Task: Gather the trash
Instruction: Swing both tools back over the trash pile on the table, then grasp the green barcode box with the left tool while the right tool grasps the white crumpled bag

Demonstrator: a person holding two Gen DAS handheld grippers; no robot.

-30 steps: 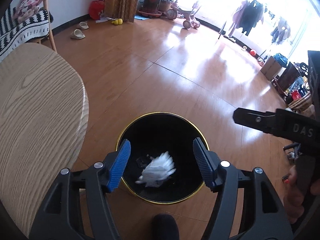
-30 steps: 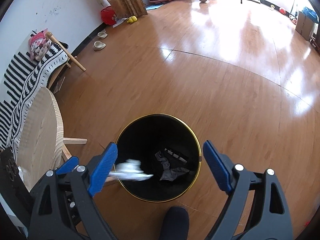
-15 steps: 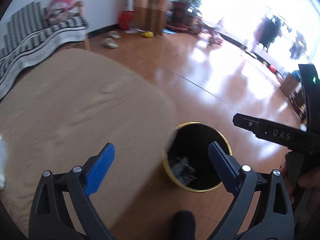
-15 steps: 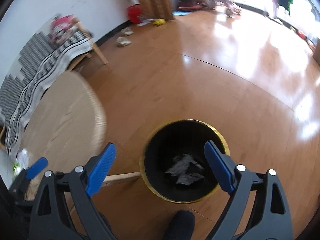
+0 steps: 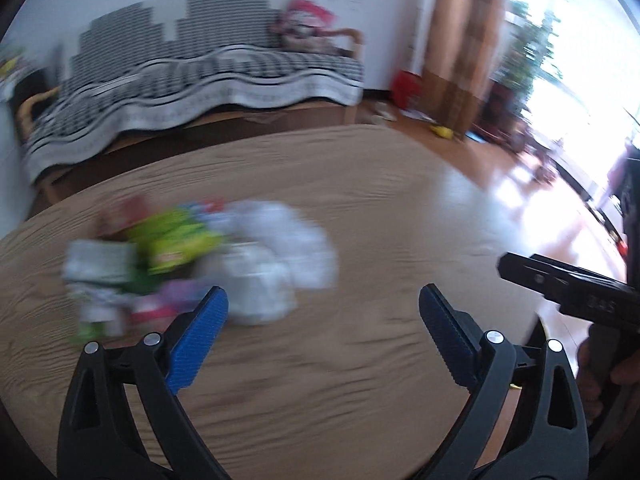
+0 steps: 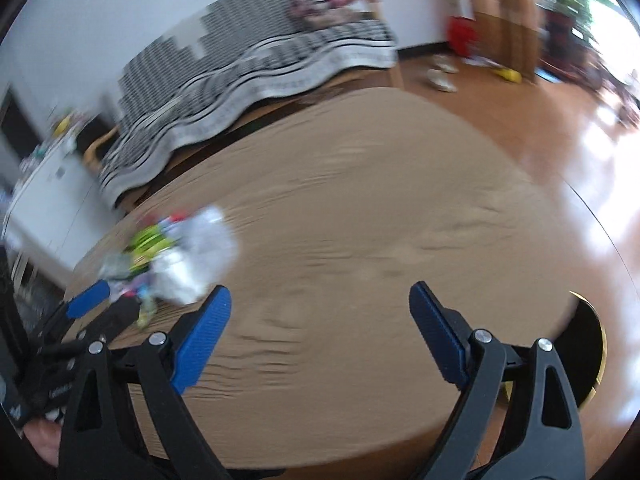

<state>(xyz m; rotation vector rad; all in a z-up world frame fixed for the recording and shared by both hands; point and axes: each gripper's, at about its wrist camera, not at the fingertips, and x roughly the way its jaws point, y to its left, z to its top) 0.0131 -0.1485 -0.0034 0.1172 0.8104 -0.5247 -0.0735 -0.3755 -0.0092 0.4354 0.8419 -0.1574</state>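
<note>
**Both grippers swung from bin back to table, empty, heading for the trash pile**

Both views have swung off the bin and onto the wooden table since a second ago; then the white tissue was dropping into the bin, now neither gripper has anything in it. Left gripper jaws spread wide, nothing between the pads. Right gripper same, wide and empty. Frames heavily motion-blurred.

Trash pile sits on the table's left part: white crumpled tissue or plastic, a lime-green wrapper, pink and purple bits, individual items not separable in the blur. In the left view it lies just ahead-left of the left gripper's left pad; in the right view the pile is well left of the right gripper. Bin shows past the table's right edge, gold rim visible.

Step in hand, judged: reach for the next pieces. To do it well:
- slow down before contact, blur says speed is high
- left gripper takes the near white wad, straddle it, close fully
- right gripper must travel left; keep it clear of the left one
- pick edge items first, avoid scattering light wrappers
</note>
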